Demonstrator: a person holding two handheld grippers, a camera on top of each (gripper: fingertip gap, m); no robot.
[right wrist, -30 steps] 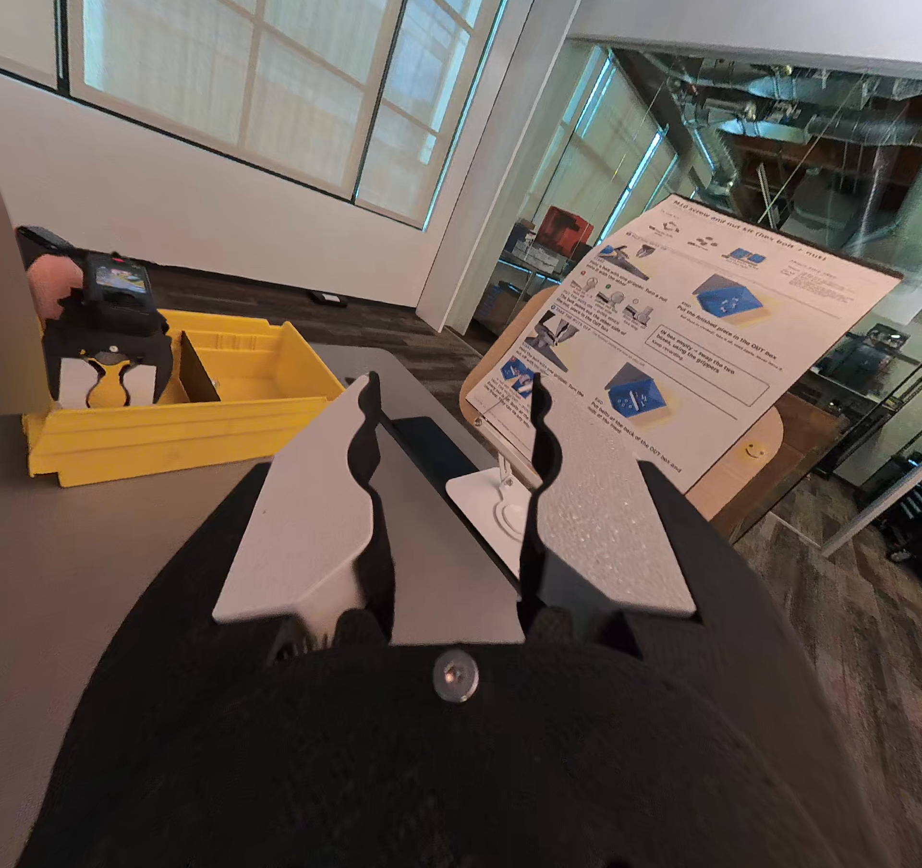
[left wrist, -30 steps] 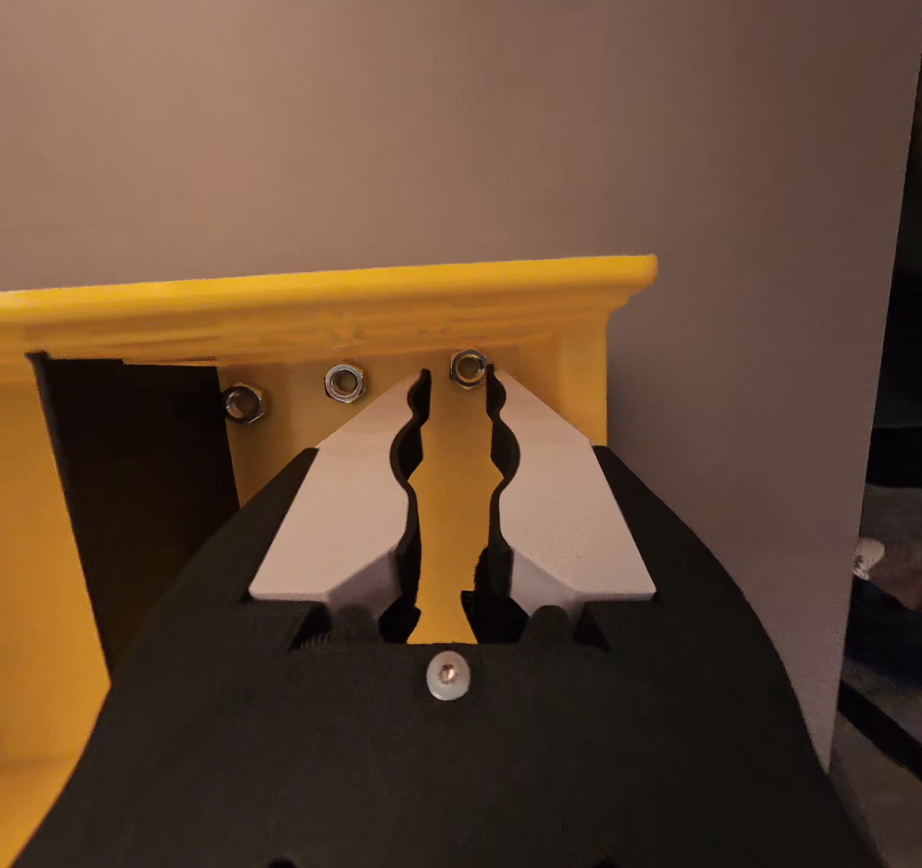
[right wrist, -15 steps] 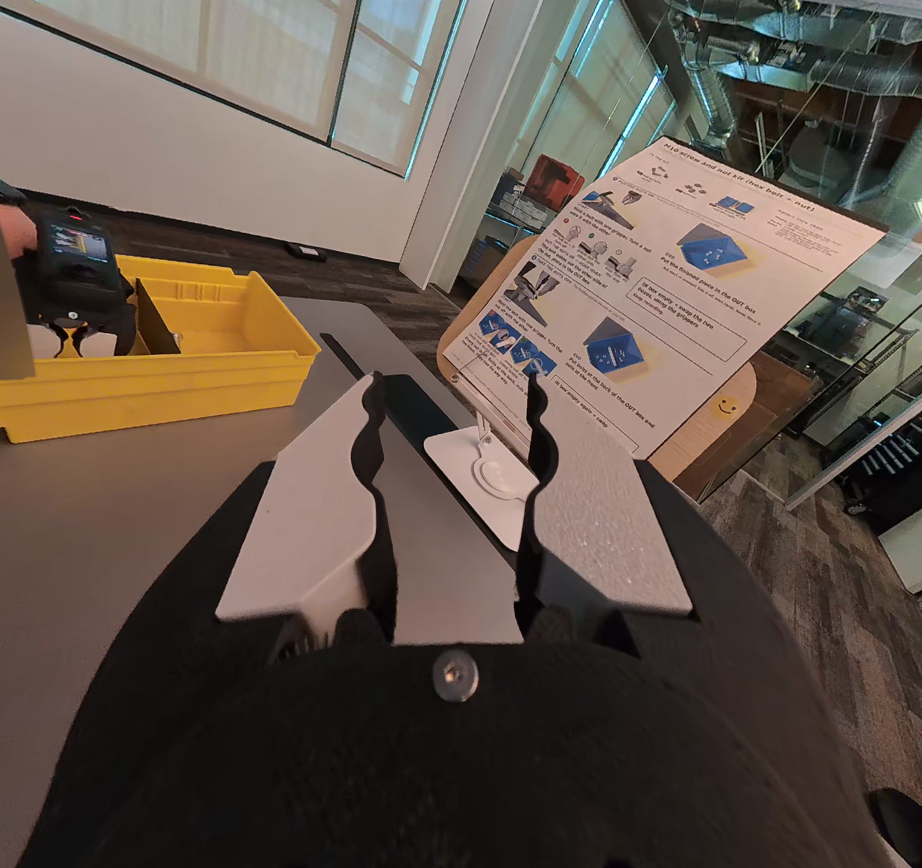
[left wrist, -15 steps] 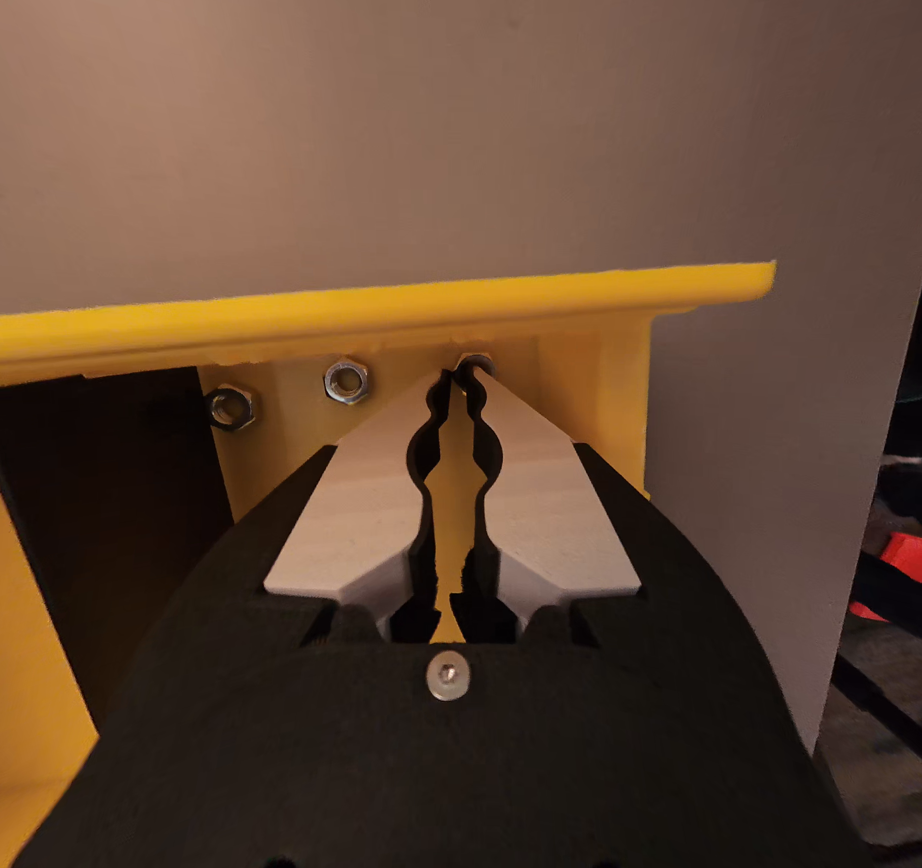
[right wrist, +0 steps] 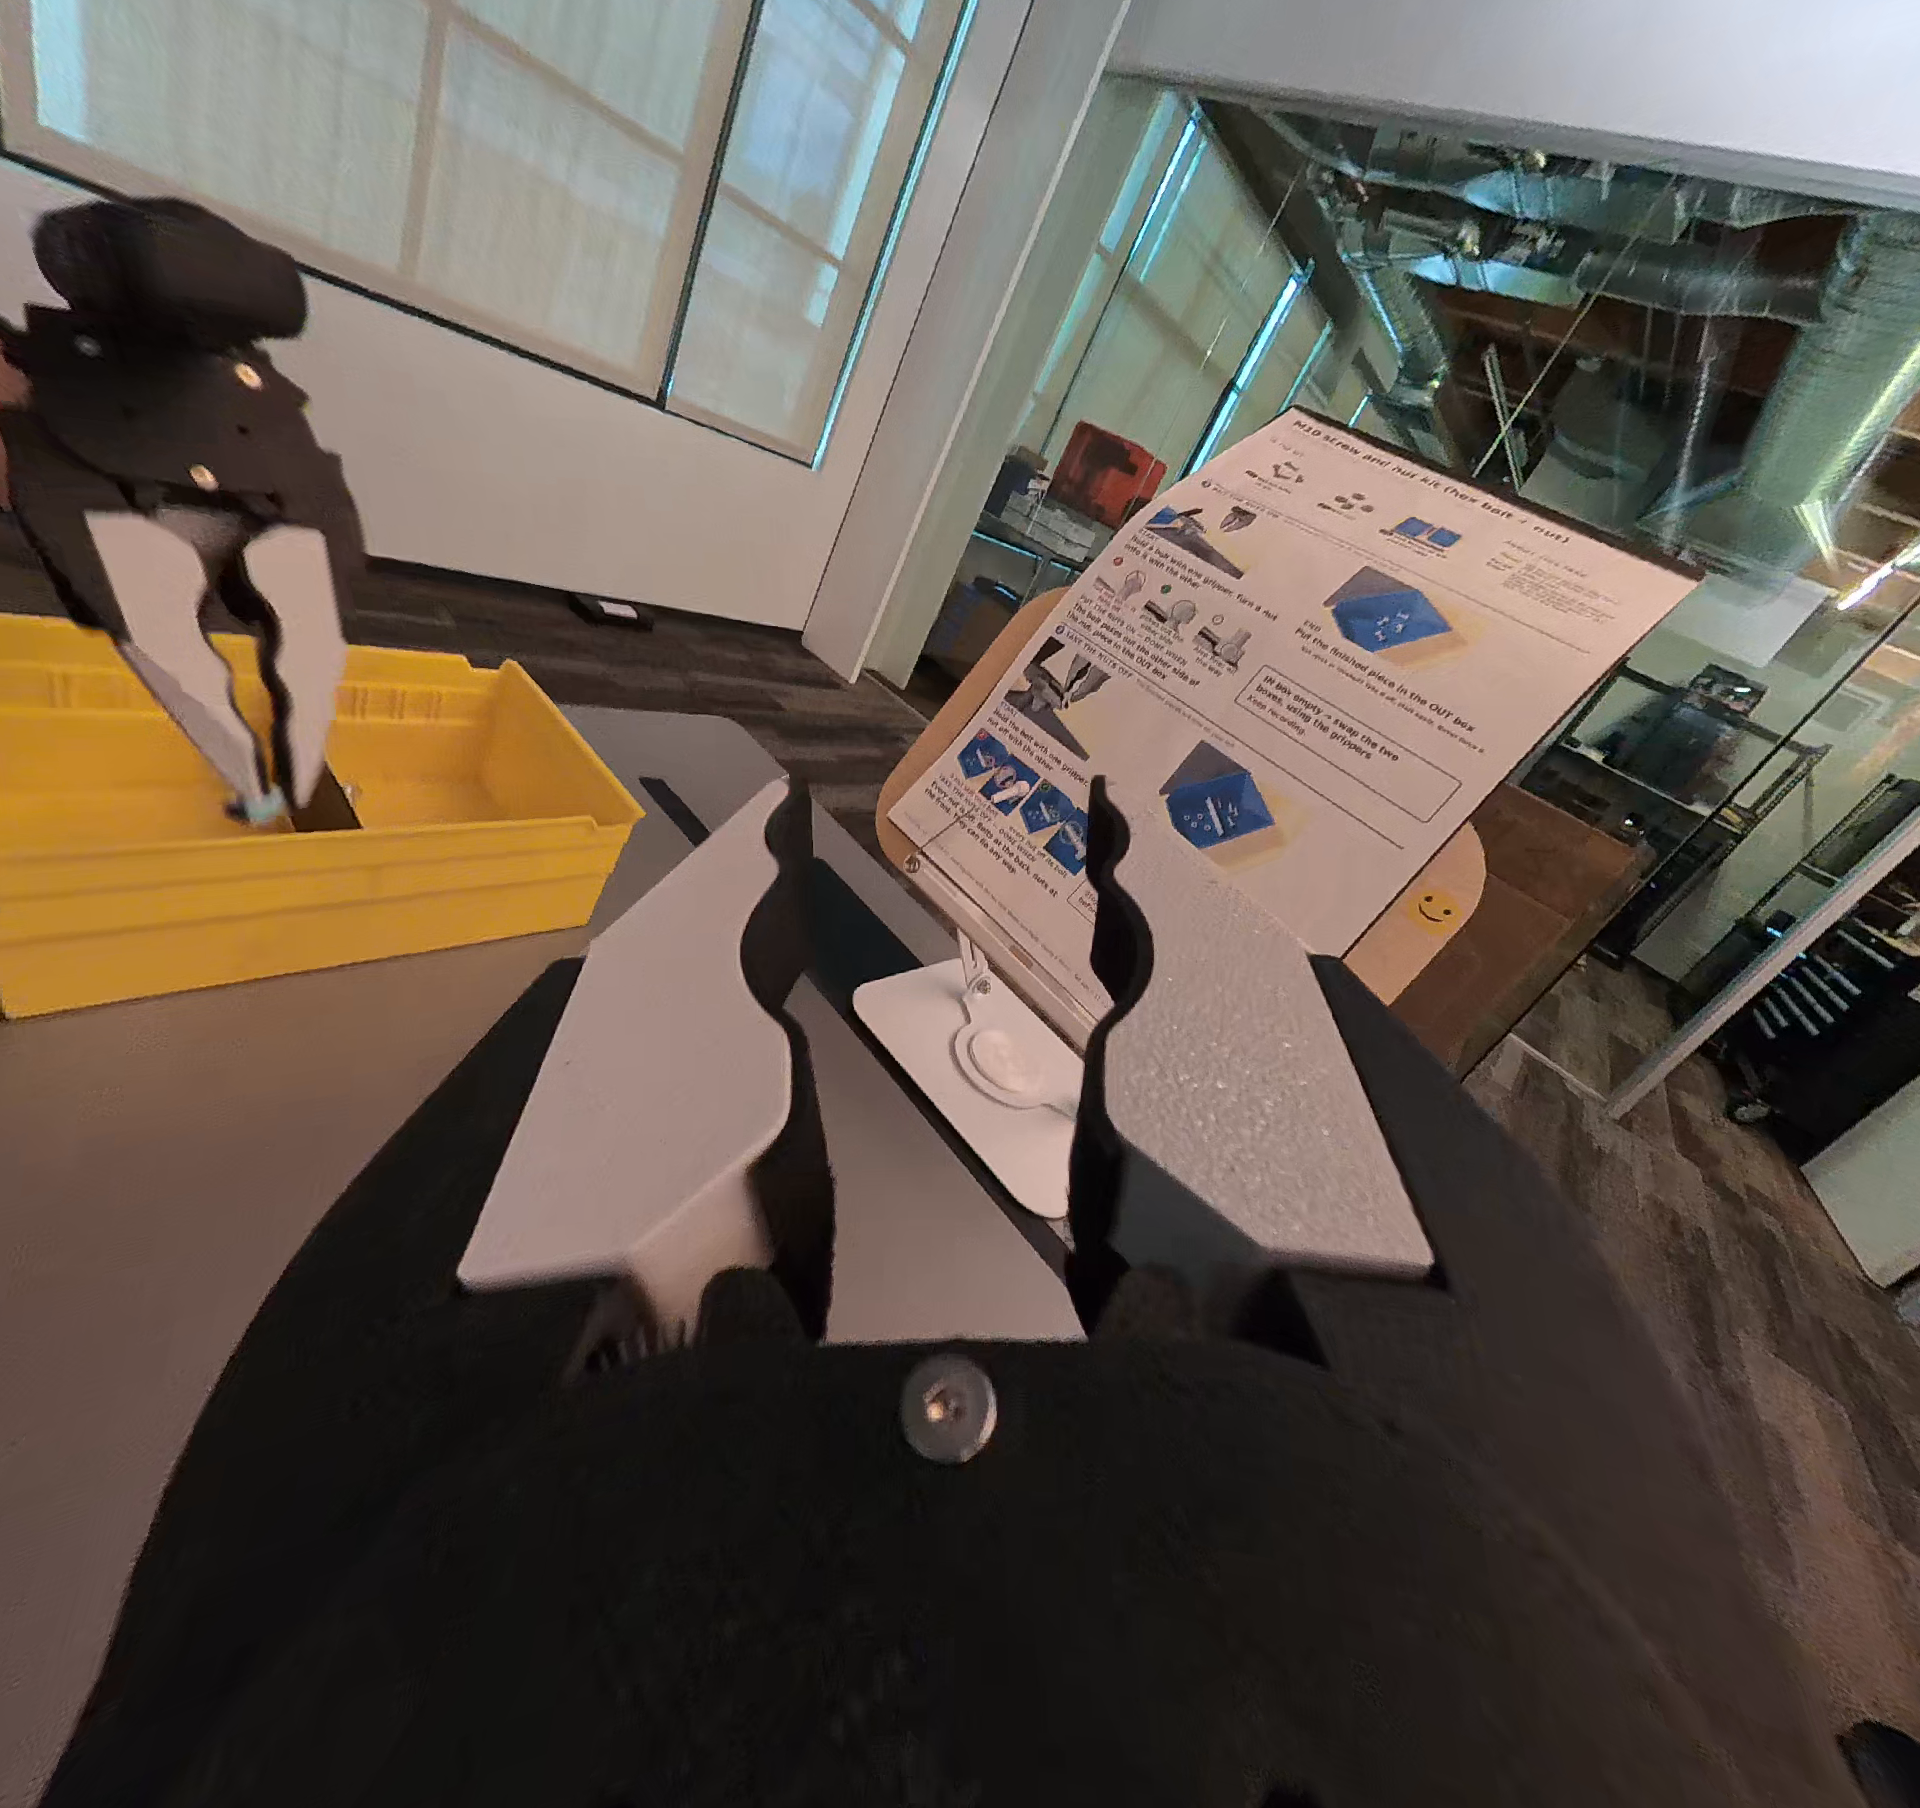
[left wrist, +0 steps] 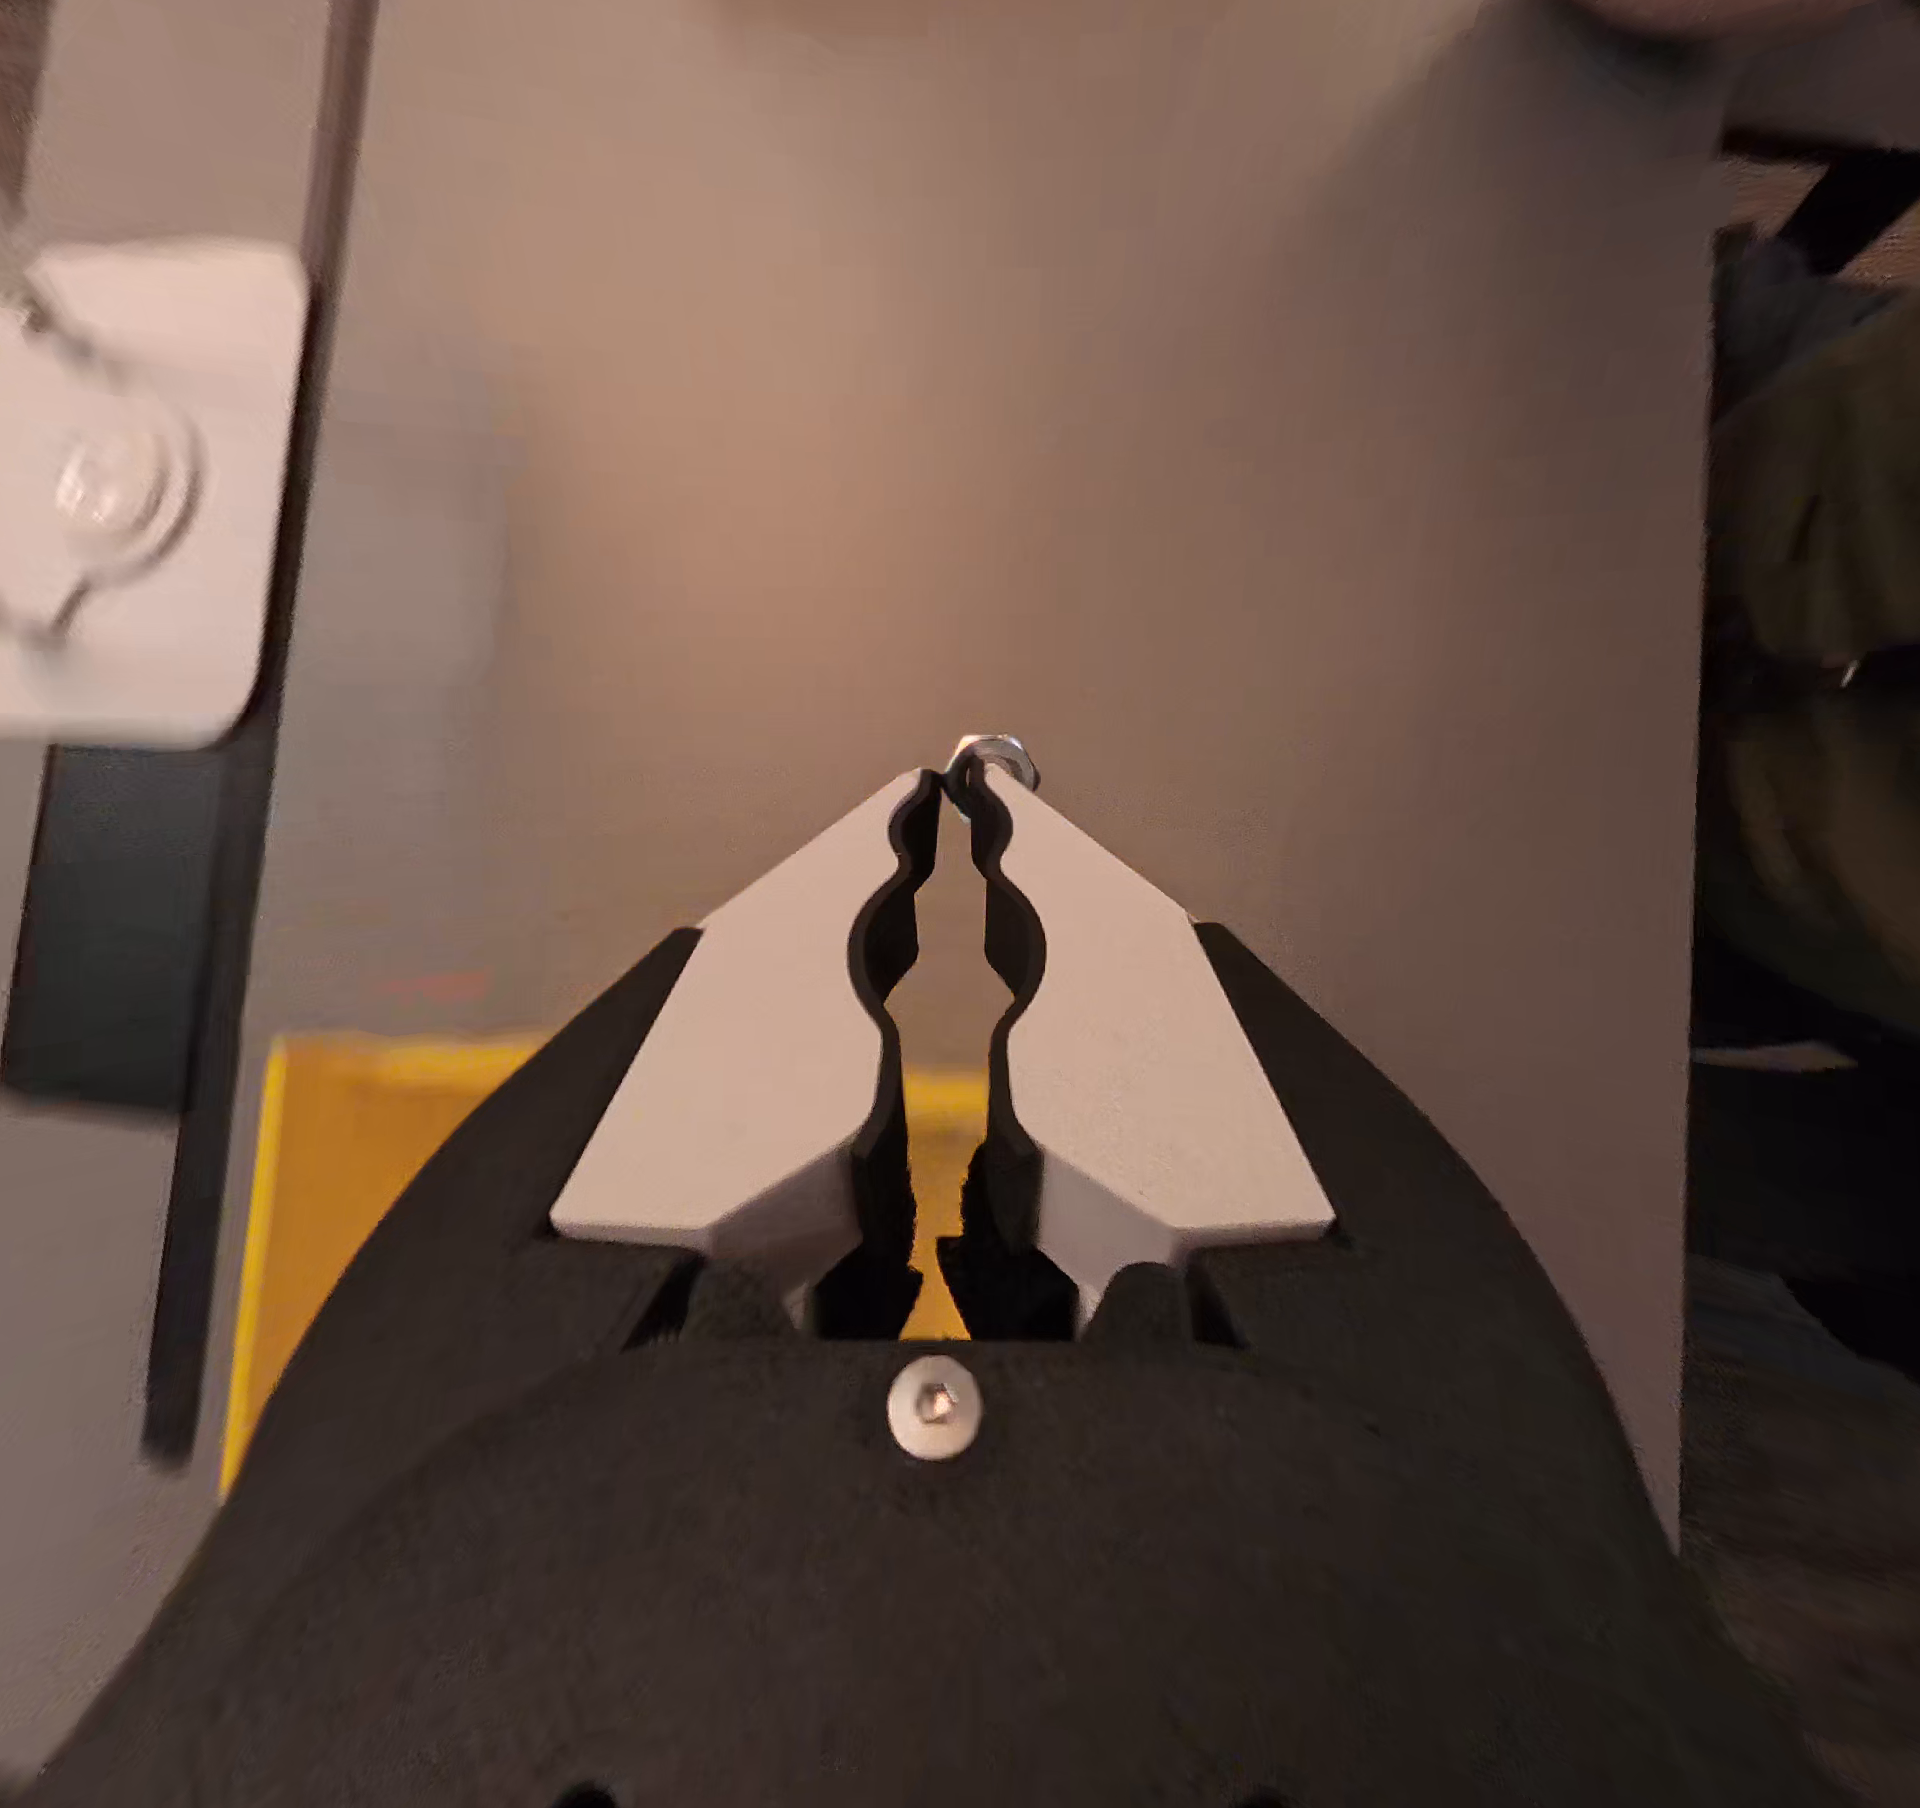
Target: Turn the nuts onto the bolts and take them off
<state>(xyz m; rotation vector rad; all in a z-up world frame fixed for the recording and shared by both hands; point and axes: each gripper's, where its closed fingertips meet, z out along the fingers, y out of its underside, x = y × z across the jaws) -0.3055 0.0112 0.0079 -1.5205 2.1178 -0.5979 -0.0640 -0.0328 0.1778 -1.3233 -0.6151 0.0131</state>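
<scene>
We clamp the left gripper [left wrist: 971, 782] on a small steel nut [left wrist: 1000, 748] at twelve o'clock: light, hard, slippery, best pinched across its flats. Our right gripper [right wrist: 940, 828] hangs with jaws apart.

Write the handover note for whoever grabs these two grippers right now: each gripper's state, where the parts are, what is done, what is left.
Left gripper: shut on a nut, pinched at the very fingertips and held in the air. In the right wrist view it hangs over the yellow bin.
Right gripper: open and empty, held above the grey table, facing the instruction board.
Done: one nut picked up.
Left: no bolt shows in either view, so one must be found and gripped with the right gripper; then turn the nut on and take it off. The grip on the nut looks shallow, so move gently.
</scene>
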